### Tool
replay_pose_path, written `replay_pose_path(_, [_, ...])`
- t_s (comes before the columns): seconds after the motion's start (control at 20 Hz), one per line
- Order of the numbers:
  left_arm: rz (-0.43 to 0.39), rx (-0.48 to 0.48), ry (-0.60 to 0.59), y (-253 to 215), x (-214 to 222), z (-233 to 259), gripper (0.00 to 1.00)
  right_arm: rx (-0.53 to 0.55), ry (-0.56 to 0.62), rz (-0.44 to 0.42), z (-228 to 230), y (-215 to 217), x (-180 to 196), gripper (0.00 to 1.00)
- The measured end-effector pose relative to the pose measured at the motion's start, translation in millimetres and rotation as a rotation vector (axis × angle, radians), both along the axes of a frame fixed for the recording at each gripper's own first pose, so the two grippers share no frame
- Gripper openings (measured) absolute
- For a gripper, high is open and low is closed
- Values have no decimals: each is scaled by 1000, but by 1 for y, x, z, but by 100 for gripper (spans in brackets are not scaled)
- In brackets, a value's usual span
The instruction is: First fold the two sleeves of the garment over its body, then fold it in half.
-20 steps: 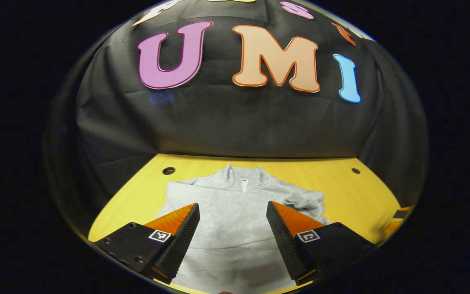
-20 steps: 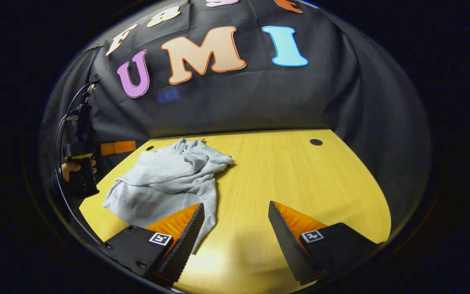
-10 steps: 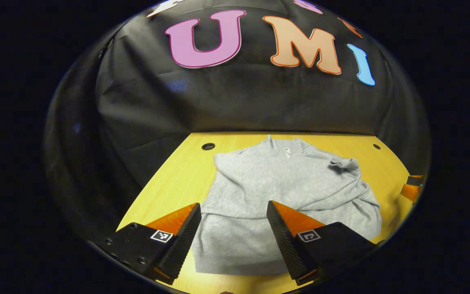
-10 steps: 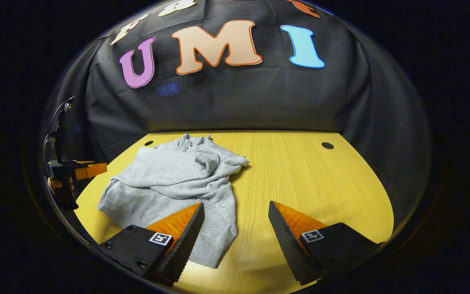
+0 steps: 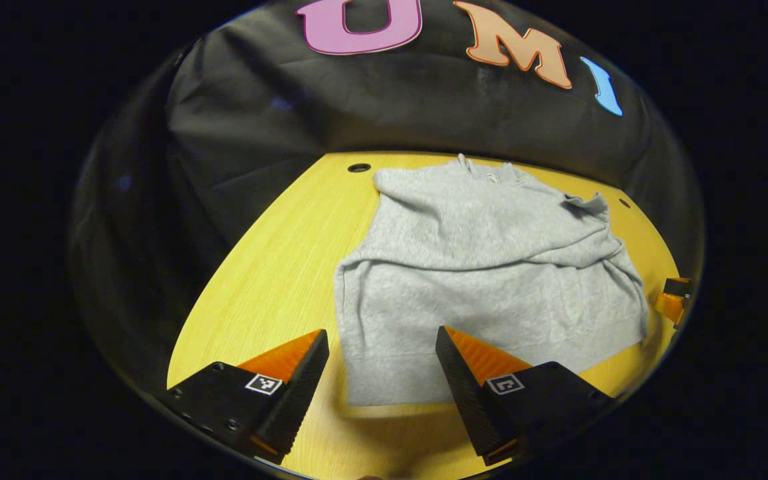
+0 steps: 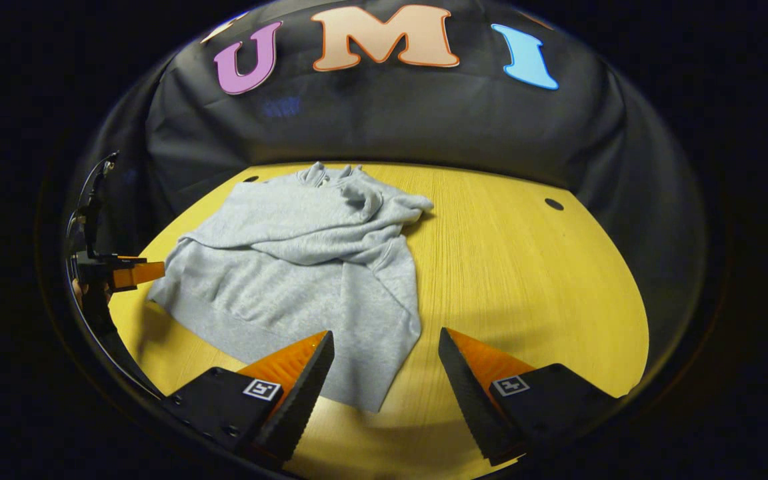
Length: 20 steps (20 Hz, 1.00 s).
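As it lies flat, garment collar toward wall — hem toward left gripper.

In the left gripper view, the right tool is showing as a sliver, cut off by the picture's right edge. The sweatshirt's folded sleeves are hiding its chest beneath. The left tool is sitting too dark to tell its jaw stance.

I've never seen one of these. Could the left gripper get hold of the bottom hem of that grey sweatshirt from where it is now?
Probably yes. The left gripper is open, with the sweatshirt hem's near corner lying flat between its fingers on the table. Nothing lies in between.
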<state>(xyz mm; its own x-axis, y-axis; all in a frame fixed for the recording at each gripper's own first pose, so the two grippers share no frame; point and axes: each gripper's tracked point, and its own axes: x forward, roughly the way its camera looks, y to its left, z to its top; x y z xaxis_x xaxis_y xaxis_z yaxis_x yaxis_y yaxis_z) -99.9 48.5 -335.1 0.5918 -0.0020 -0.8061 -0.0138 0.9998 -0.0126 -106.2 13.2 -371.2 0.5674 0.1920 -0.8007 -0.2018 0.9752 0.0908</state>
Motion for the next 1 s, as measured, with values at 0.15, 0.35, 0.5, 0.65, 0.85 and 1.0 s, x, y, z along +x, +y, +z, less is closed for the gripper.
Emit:
replay_pose_path(0.15, [2, -8, 27, 1, -8, -14, 95, -17, 33, 1, -13, 3, -7, 99])
replay_pose_path(0.35, [8, -35, 38, -1, -10, -21, 94, -57, 73, 13, -30, 3, -17, 99])
replay_pose_path(0.5, [15, -87, 20, -4, -11, -21, 93, -56, 87, 22, -34, 7, -22, 99])
replay_pose_path(0.65, [28, -86, -17, -4, -11, -21, 90, -15, 140, 20, -37, 12, -25, 95])
replay_pose_path(0.85, [17, -97, -9, -14, -11, -20, 74, 10, 177, 43, -40, 20, -25, 72])
replay_pose_path(1.0, [-23, -150, -21, -28, -8, -19, 40, 64, 205, 33, -37, 31, -26, 35])
